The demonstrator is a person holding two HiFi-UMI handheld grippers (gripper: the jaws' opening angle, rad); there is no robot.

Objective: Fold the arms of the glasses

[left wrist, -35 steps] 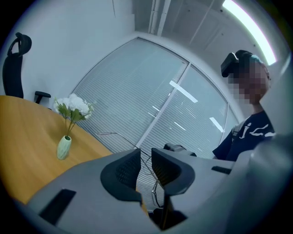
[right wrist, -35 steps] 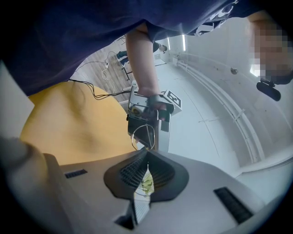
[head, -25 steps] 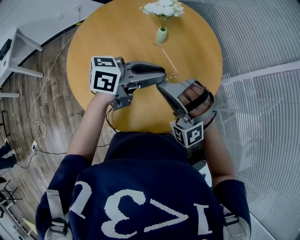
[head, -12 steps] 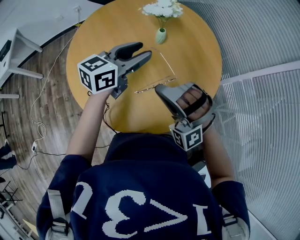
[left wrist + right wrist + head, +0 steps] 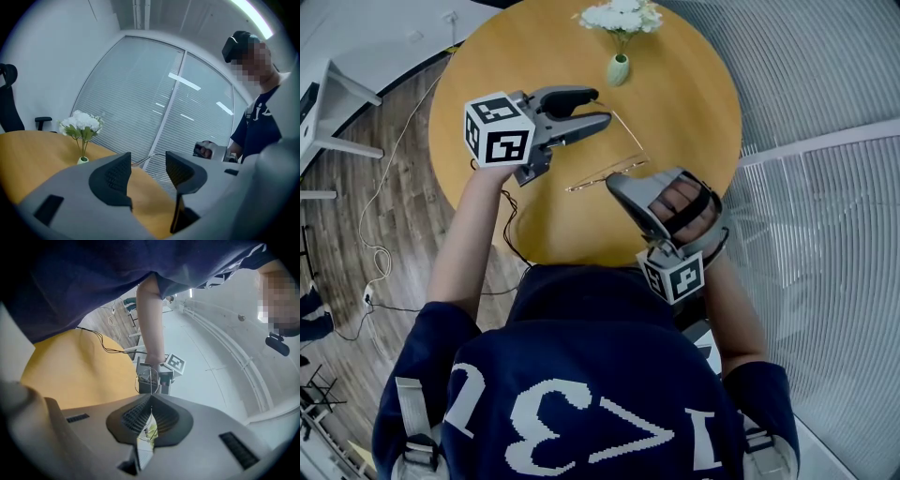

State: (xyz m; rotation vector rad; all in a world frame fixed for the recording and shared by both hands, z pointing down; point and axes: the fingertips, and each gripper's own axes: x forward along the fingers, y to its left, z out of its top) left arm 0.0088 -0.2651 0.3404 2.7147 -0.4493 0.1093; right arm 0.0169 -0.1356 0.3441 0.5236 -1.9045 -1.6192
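Your right gripper [image 5: 615, 181] has its jaws pinched on the glasses [image 5: 605, 173], a thin wire frame held over the near half of the round wooden table [image 5: 694, 84]. From the head view I can't tell whether the frame touches the tabletop.

Head view, orientation: the long thin line of the frame runs from lower left to upper right, just ahead of the right gripper's tips. A second thin line, one arm, leaves the upper-right end and slants up-left toward your left gripper [image 5: 602, 105]. That arm stands out from the frame, not folded flat.

The left gripper's jaws are wide and opening. Nothing is pressed between the pads, and its tips sit just beside the far end of that arm.

Only the right gripper view shows the grip. The right gripper [image 5: 150, 399] has both pads together on the wire, and a rim loop of the glasses [image 5: 150, 380] pokes out just past them, seen edge-on.

Only the left gripper view shows the gap. The left gripper [image 5: 148, 168] has a clear space between its pads, and the curved arm tip of the glasses [image 5: 151, 156] is just beyond it.

A vase of white flowers [image 5: 620, 67] [image 5: 80, 123] stands at the table's far edge, well apart from the glasses.
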